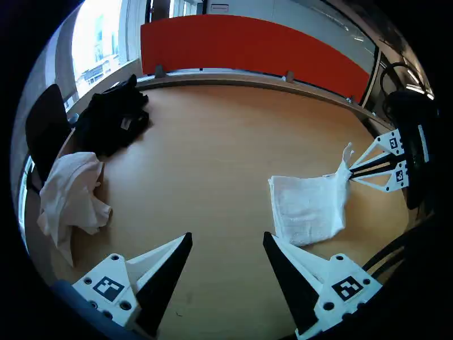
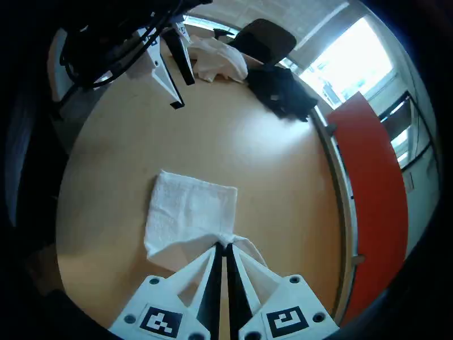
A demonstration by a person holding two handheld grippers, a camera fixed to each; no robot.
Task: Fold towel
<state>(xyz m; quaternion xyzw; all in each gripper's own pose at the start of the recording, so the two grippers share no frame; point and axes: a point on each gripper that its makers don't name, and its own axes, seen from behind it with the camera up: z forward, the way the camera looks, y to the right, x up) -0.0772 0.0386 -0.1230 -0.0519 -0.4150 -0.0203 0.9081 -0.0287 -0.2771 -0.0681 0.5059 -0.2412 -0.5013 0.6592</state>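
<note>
White terry towel point(image 2: 189, 212) corner pinched by right gripper point(image 2: 225, 245); left gripper point(image 1: 227, 238) spread, empty. Carry corner low, align edges before release.

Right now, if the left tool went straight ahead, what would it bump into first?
Probably the bare table. The open left tool aims between the towel and the white cloth, touching neither. The red panel stands farther on, though depth is hard to judge.

low over the table point(image 1: 226, 141), the views cross, sharing the towel point(image 1: 306, 207).
</note>
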